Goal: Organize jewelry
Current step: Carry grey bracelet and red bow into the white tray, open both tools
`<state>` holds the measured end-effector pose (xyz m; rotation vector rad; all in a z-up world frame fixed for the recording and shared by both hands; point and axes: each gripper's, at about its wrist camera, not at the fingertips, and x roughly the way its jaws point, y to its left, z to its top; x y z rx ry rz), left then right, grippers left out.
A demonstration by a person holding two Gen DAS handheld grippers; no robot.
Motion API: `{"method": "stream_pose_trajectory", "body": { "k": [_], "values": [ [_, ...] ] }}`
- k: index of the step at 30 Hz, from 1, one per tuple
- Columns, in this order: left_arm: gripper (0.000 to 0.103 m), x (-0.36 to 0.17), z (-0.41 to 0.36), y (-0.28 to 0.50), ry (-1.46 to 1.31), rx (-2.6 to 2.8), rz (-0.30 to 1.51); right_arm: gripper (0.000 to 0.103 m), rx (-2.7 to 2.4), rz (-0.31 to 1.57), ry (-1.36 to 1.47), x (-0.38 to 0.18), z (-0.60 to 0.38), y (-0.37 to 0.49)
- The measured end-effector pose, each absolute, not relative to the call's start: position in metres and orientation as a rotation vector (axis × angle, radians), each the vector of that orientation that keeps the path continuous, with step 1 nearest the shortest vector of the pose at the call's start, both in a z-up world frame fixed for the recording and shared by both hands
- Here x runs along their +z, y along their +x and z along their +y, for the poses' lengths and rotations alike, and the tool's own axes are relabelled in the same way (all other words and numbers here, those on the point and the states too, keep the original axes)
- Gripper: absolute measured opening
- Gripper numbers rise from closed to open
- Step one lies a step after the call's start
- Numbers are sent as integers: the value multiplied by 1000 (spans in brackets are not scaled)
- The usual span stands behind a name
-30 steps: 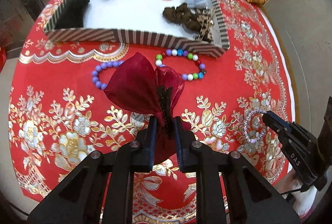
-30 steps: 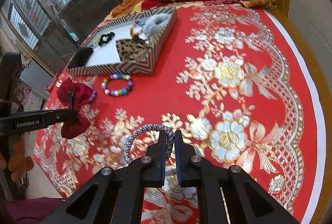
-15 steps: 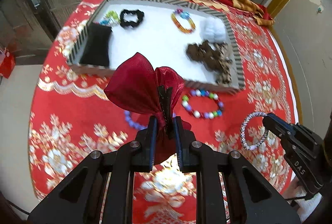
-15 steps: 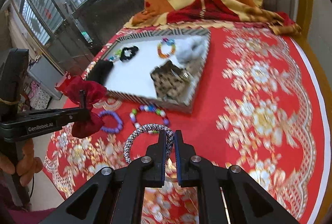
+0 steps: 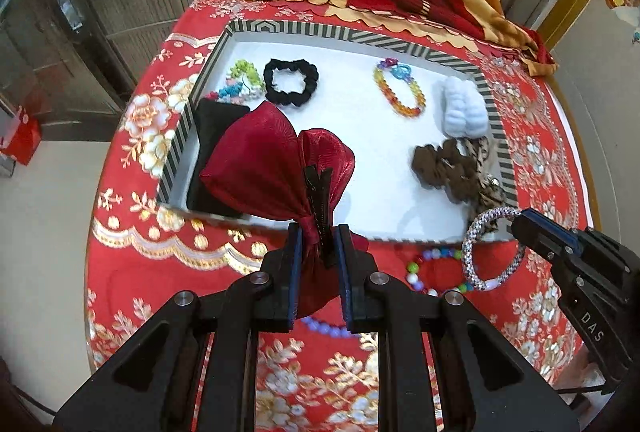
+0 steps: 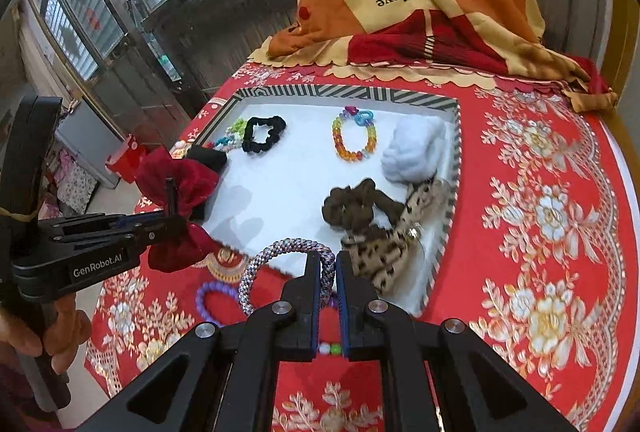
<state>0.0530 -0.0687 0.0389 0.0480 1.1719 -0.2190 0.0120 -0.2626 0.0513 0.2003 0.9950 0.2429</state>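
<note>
Red satin bow clip (image 5: pixel 276 168) sits clamped at its knot in our left gripper (image 5: pixel 316 252), jaws clenched on it, bow held in the air over the 7 o'clock corner of the striped tray (image 5: pixel 360 36). Our right gripper (image 6: pixel 329 272) has its jaws pinched tight on a silver braided bracelet (image 6: pixel 276 252), loop hanging toward 9 o'clock of the jaws, above the tray's near edge. Inside the tray: black scrunchie (image 5: pixel 291 82) at 11 o'clock, amber bead bracelet (image 5: pixel 400 88) at 1 o'clock, white fluffy scrunchie (image 5: pixel 464 108) at 3, brown scrunchie (image 5: pixel 444 168) and leopard-print piece (image 6: pixel 384 252) at 4, black pouch (image 5: pixel 212 136) at 8. On the red floral table (image 6: pixel 540 212), near side of the tray, lie a purple bead bracelet (image 6: pixel 212 300) and a multicolour bead bracelet (image 5: pixel 432 272), both partly hidden by the grippers. A hand (image 6: pixel 44 336) grips the left handle.
</note>
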Motion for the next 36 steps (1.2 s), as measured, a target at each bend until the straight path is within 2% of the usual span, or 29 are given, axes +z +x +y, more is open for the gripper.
{"method": "stream_pose_trajectory", "body": {
  "k": [14, 30, 32, 34, 36],
  "values": [
    [15, 27, -67, 99, 59, -232, 1200, 7, 214, 1015, 200, 44, -256, 63],
    [16, -7, -68, 126, 12, -264, 1297, 8, 193, 1051, 272, 32, -267, 65],
    [20, -11, -67, 127, 6, -261, 1304, 8, 196, 1048, 279, 33, -266, 61],
    [29, -14, -66, 127, -11, -265, 1316, 9, 196, 1042, 288, 34, -266, 57],
    [46, -16, -66, 127, -25, -268, 1326, 15, 192, 1036, 292, 37, -266, 52]
  ]
}}
